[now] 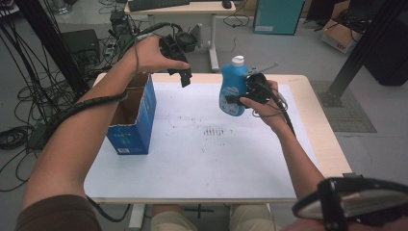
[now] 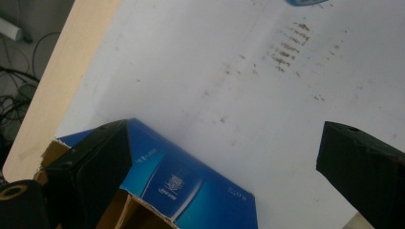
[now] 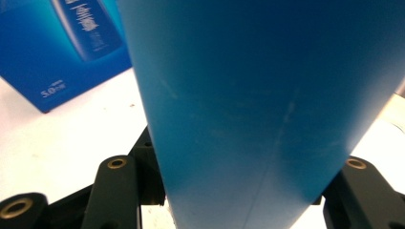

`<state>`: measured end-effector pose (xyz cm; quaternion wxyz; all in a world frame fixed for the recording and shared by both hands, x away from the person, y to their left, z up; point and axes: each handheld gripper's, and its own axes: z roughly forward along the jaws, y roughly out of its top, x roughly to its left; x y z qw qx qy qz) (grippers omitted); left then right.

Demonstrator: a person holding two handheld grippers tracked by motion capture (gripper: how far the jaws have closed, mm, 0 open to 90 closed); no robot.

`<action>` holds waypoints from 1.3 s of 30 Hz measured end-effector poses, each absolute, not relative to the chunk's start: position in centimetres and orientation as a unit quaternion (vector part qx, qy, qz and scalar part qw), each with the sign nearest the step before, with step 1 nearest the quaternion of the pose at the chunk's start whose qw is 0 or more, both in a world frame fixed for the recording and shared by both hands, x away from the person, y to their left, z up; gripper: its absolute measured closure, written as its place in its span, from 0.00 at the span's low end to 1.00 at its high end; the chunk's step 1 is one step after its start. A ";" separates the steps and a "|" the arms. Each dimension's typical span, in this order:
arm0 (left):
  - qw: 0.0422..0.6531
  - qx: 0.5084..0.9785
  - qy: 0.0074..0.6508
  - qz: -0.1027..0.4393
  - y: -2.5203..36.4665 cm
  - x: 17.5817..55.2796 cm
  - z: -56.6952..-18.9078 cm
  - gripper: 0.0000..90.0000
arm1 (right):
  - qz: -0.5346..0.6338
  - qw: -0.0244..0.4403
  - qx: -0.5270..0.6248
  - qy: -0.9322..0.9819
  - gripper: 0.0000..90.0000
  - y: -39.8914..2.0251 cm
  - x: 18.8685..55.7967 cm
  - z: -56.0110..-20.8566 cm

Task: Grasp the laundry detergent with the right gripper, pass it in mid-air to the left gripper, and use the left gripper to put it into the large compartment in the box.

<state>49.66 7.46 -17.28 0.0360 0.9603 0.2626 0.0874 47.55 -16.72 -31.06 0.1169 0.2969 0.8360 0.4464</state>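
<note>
Between the jaws of the right gripper (image 1: 239, 99), clamped and lifted above the table (image 1: 202, 159), is the one bottle (image 1: 233, 86), while the raised left gripper (image 1: 184, 77), jaws apart, hangs beside the one box (image 1: 137, 120).

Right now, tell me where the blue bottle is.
High view: the bottle is held above the table's far right part, clamped in the right tongs, with the box away to its left.

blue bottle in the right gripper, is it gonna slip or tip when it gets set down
The blue bottle looks like smooth glossy plastic, so it could slide in the right gripper, which clamps its flat body from the side. It is tall and narrow with a white cap on top, so it probably tips easily if nudged. Its walls likely flex a little when squeezed.
</note>
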 end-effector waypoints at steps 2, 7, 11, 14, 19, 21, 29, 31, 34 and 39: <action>0.036 0.962 0.257 0.084 7.4 49.5 -17.3 0.06 | 0.449 0.109 0.277 0.843 0.49 -15.7 47.7 -31.1; 0.054 0.968 0.232 0.078 7.6 48.8 -16.6 0.06 | 0.444 0.088 0.225 0.863 0.49 -12.9 47.7 -31.3; 0.055 0.970 0.223 0.080 7.7 48.3 -16.3 0.06 | 0.449 0.069 0.201 0.868 0.49 -11.0 47.6 -31.9; 0.051 0.972 0.216 0.077 7.9 48.1 -16.1 0.06 | 0.449 0.063 0.184 0.872 0.49 -9.9 47.5 -32.3; 0.056 0.976 0.196 0.071 7.9 47.8 -16.0 0.05 | 0.453 0.048 0.161 0.875 0.49 -8.8 47.4 -32.7; 0.058 0.977 0.192 0.067 7.9 47.6 -16.1 0.05 | 0.456 0.045 0.152 0.876 0.49 -8.4 47.3 -32.8; 0.063 0.982 0.170 0.059 8.1 47.0 -16.3 0.05 | 0.469 0.022 0.120 0.875 0.49 -6.6 47.0 -33.3; 0.063 0.982 0.168 0.057 8.2 46.9 -16.3 0.05 | 0.468 0.018 0.113 0.876 0.49 -6.2 46.8 -33.4; 0.066 0.983 0.167 0.046 8.4 46.8 -16.4 0.05 | 0.466 0.014 0.103 0.879 0.49 -5.5 46.6 -33.6; 0.062 0.984 0.159 0.043 8.3 46.8 -16.6 0.05 | 0.469 0.002 0.098 0.878 0.49 -4.8 46.4 -33.8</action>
